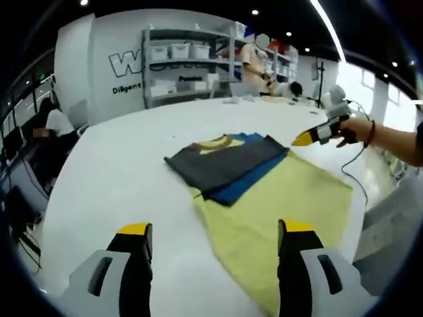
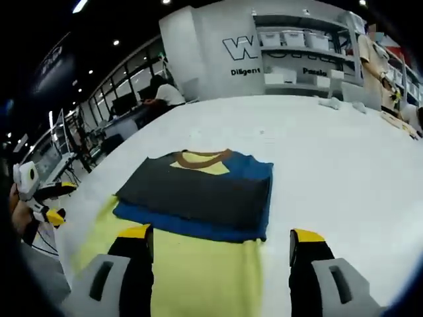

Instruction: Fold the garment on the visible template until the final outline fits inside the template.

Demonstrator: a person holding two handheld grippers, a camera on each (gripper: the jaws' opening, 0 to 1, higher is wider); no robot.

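Note:
A folded garment point(image 1: 228, 162), dark grey over blue with a brown collar, lies on the far end of a yellow template point(image 1: 284, 205) on the white table point(image 1: 119, 172). The blue layer sticks out a little past the grey on the near side. My left gripper point(image 1: 215, 228) is open above the table, short of the template's near corner, with nothing between its jaws. A hand holds the right gripper point(image 1: 310, 137) beyond the garment's right side. In the right gripper view the garment point(image 2: 198, 188) lies ahead on the template point(image 2: 198, 277), and my right gripper point(image 2: 221, 233) is open and empty above it. The left gripper point(image 2: 53, 198) shows at the left edge.
A black cable point(image 1: 353, 168) trails across the table to the right of the template. Shelves with white bins point(image 1: 192, 63) stand behind the table, with people near them. A person sits at a desk point(image 1: 56, 122) off the left side.

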